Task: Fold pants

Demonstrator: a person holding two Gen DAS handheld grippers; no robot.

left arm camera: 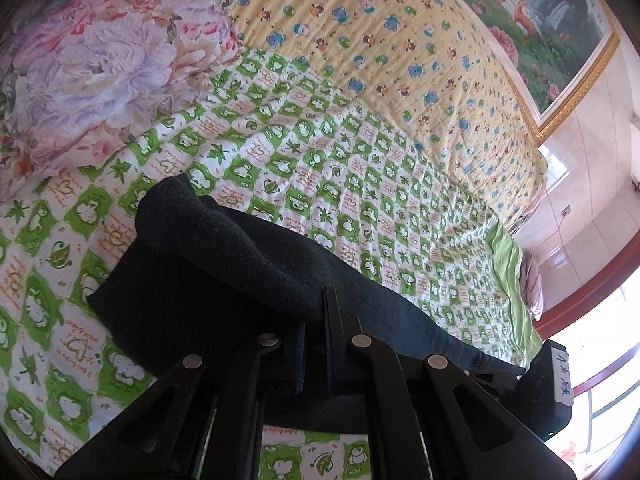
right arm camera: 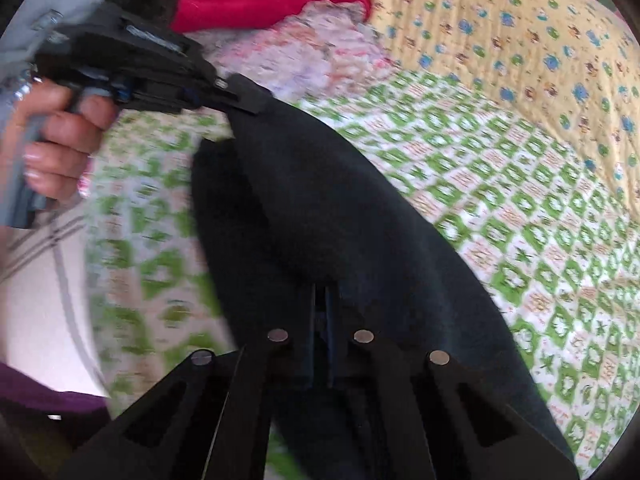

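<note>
- Left wrist view is showing the largest thing first: a bed [left arm camera: 400, 184] under a green-and-white quilt, with a yellow sheet beyond and a floral duvet [left arm camera: 108, 80] bunched at the far left.
- Dark pants [left arm camera: 224, 256] are lying across the quilt, already doubled over, a rounded fold sitting on top of a flatter layer; one edge is hanging lifted between the two tools while the rest is resting on the bed.
- The long axis of the lifted edge is running from the left gripper [right arm camera: 244, 98], up at the far left of the right wrist view, down to the right gripper [right arm camera: 322, 312]; that span is what the next fold looks to turn on, and both tools are equally engaged at its ends.
- The left gripper [left arm camera: 316, 320] is showing its jaws nearly together with cloth bunched at the tips, so it is pinching the pants; a bare hand [right arm camera: 60, 136] is squeezing its handle.
- The right gripper is likewise almost closed, a narrow slit remaining between its fingers, with dark fabric wedged in it; I judge it to be clamping the pants too.
- Motion blur is smearing the quilt in the right wrist view.
</note>
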